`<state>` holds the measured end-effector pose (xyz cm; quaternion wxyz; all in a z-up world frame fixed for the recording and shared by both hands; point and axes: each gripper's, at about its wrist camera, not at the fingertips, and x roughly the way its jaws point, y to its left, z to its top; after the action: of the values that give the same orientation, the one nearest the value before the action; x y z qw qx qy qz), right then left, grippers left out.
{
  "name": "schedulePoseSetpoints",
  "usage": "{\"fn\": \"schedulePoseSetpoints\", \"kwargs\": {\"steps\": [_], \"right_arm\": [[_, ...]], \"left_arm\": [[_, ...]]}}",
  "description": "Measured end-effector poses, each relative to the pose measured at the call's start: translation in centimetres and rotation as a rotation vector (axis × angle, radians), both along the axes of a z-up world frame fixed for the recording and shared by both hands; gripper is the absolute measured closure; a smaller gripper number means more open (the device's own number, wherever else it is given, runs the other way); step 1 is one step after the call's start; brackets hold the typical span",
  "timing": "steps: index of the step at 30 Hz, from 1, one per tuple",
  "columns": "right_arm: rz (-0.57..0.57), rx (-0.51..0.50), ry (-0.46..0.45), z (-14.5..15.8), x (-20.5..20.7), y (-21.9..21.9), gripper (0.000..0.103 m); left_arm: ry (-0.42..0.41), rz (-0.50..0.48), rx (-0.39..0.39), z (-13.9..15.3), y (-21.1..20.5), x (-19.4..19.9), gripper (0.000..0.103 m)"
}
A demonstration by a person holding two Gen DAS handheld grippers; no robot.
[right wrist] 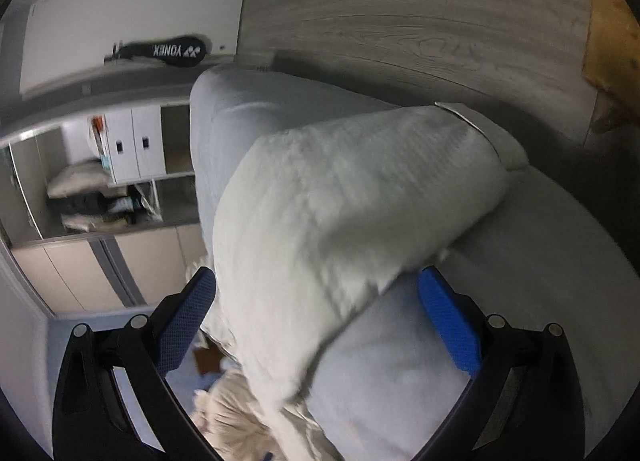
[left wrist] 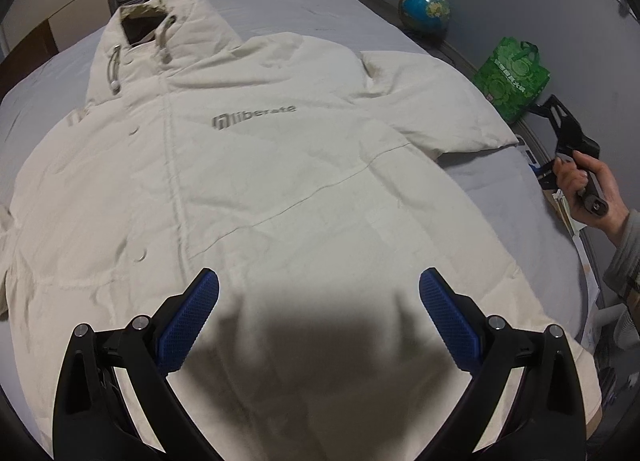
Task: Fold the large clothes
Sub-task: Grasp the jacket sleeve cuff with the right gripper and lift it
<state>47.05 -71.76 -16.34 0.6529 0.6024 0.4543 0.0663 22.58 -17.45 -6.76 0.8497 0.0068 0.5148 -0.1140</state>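
Left wrist view: the left gripper point(left wrist: 319, 301) hovers with its jaws spread wide and nothing between them, above the lower front of the cream hooded jacket point(left wrist: 248, 165). The jacket lies face up and spread flat on the grey bed point(left wrist: 304, 1), hood toward the far end, one sleeve stretched toward the right edge. Beyond that edge the person's right hand point(left wrist: 588, 189) holds the black handle of the other tool off the bed. On the floor past it stands a green bag point(left wrist: 514, 77), contents not visible, and a globe point(left wrist: 426, 9).

In the right wrist view the right gripper point(right wrist: 318, 303) also has its jaws wide apart, clamping nothing; the blurred jacket sleeve point(right wrist: 352, 197) lies across the bed ahead of them. Behind, open shelf compartments point(right wrist: 100, 197) hold folded bedding and clothes.
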Motion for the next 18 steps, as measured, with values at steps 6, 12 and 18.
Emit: {"fn": "schedulePoseSetpoints", "kwargs": {"steps": [6, 12, 18], "right_arm": [[-0.077, 0.017, 0.042, -1.8, 0.4, -0.5, 0.048], [-0.146, -0.042, 0.011, -1.2, -0.8, -0.9, 0.085], [-0.171, -0.095, -0.120, 2.9, -1.3, -0.6, 0.091]], "left_arm": [[0.002, -0.035, 0.012, 0.0, -1.6, 0.2, 0.006], [-0.006, -0.045, 0.014, 0.3, -2.0, -0.2, 0.006], [-0.020, -0.032, 0.002, 0.9, -1.2, -0.6, 0.006]]}}
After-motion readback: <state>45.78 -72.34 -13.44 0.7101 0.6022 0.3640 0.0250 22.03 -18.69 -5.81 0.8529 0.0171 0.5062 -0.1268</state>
